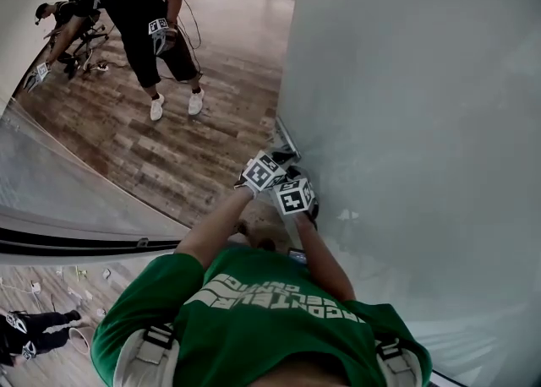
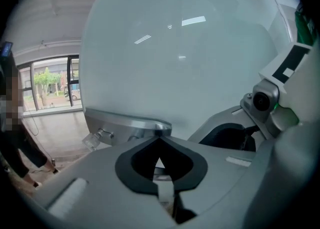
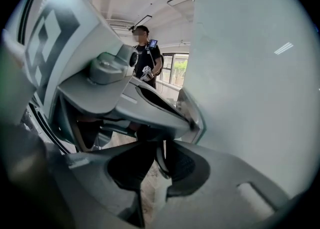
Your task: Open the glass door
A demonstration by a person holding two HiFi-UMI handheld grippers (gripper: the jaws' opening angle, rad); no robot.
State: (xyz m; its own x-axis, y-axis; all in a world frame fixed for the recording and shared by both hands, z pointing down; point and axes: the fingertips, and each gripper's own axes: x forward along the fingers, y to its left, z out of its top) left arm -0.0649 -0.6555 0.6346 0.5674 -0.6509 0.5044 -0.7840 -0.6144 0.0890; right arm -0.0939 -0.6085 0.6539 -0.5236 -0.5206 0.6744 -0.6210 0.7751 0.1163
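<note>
Wood floor (image 1: 169, 149), bystander (image 1: 148, 22) beyond. Frosted glass door (image 1: 406, 106) upright at right, metal handle (image 2: 127, 123) on its edge. Left gripper (image 2: 160, 143): jaws together, tips against handle. Right gripper (image 3: 161, 155): jaws nearly together, empty. Step, judged: engaging handle. Next needs firm hold, steady pull.

Glass door (image 1: 406, 81) stands at right, w/ wooden floor (image 1: 169, 149) to its left. L gripper (image 2: 160, 138) & R gripper (image 3: 162, 158) sit side by side at door's lower edge, L tip at metal door fitting (image 2: 125, 125). Bystander (image 1: 148, 13) stands behind, well apart.
</note>
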